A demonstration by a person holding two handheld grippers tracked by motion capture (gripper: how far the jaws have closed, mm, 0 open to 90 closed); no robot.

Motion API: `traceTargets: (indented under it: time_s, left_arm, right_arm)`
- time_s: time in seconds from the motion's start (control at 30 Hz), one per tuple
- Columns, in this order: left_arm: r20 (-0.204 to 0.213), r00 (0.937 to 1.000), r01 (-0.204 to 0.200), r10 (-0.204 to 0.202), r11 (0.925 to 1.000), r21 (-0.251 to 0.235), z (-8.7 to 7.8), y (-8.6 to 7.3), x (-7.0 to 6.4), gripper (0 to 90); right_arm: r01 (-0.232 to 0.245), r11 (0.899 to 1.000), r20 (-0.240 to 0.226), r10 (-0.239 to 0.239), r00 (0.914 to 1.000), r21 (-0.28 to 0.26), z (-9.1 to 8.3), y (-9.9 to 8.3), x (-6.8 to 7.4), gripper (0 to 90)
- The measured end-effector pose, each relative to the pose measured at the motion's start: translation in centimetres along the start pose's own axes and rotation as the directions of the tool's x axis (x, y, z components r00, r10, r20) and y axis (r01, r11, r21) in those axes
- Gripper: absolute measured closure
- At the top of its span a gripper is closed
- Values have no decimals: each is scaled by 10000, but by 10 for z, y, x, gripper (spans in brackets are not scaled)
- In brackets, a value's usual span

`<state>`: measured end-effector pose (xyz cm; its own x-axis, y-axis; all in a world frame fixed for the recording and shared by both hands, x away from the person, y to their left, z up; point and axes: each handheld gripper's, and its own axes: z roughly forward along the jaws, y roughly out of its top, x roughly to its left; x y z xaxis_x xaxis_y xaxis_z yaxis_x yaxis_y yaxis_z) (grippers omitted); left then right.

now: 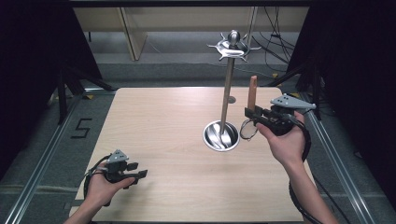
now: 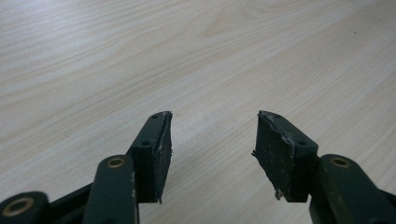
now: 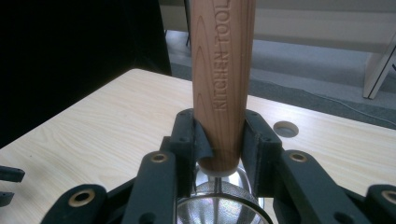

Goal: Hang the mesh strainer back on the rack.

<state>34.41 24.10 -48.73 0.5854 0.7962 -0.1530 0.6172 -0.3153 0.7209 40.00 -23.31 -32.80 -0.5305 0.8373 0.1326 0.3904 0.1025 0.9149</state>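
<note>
Right gripper (image 1: pixel 254 115) holds a wooden-handled strainer (image 3: pixel 223 79) upright beside the hanging stand (image 1: pixel 227 88); left gripper (image 1: pixel 135 170) idle.

Detail: right jaws clamped on the low end of the strainer's handle, stamped "KITCHEN TOOL"; its wire ring hangs below the jaws, just right of the stand's round steel base (image 1: pixel 221 136), off the table (image 1: pixel 159 140). Handle points straight up, its tip well below the hook crown (image 1: pixel 232 47) atop the pole. Left gripper sits at the near-left of the table, jaws apart, nothing between them, bare wood ahead. Judged step: carrying the utensil to be hung. Next move looks to need a lift to crown height and a turn of the tool, so that a hook can catch it; whether the handle's top has a hanging hole, I cannot tell.
</note>
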Motion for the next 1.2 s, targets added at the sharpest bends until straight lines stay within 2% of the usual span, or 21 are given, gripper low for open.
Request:
traceTargets:
  time_s: [0.1,0.23,0.3,0.4,0.43,0.73,0.77,0.87,0.93,1.1,1.13,1.17,1.2]
  left_arm:
    - [104,9999,-5,6,10000,-29,0,0,1,449]
    - [89,10000,20,-19,10000,-75,0,0,1,449]
    - [85,10000,33,-33,10000,-23,0,0,1,449]
    - [108,9999,0,1,10000,-40,0,0,1,450]
    - [105,9999,39,-38,10000,-57,0,0,1,450]
    - [-29,10000,6,-6,10000,-26,-1,0,1,449]
    - [95,10000,19,-18,10000,-53,-1,0,1,450]
    - [117,9998,138,-136,9998,-161,0,0,1,449]
    - [131,9999,31,-31,10000,35,-1,0,2,449]
    - [-35,10000,48,-48,10000,-48,0,1,0,449]
    - [62,10000,66,-66,9999,-87,0,1,1,449]
    - [61,10000,61,-61,9999,-106,0,1,1,449]
    - [48,10000,45,-44,9999,-119,0,1,1,449]
  right_arm:
    - [207,9998,63,-207,9998,-44,0,2,0,691]
    - [23,10000,28,-22,10000,-40,0,3,1,691]
    - [128,9999,-24,-128,9999,-91,0,3,0,691]
    - [278,9995,189,-275,9994,-131,0,4,0,691]
    - [194,9998,45,-194,9998,-39,0,4,1,691]
    - [205,9998,93,-204,9997,-75,0,5,1,691]
    - [175,9998,115,-175,9998,-66,0,5,2,691]
    - [102,9999,126,-101,9999,-121,0,5,2,691]
    - [168,9998,24,-168,9999,-58,1,5,2,691]
    - [284,9995,63,-284,9996,-108,2,7,3,691]
    - [367,9992,75,-366,9993,-135,2,8,2,691]
    - [139,9999,43,-139,9999,-76,1,8,4,691]
    - [195,9996,134,-192,9997,-227,2,9,3,691]
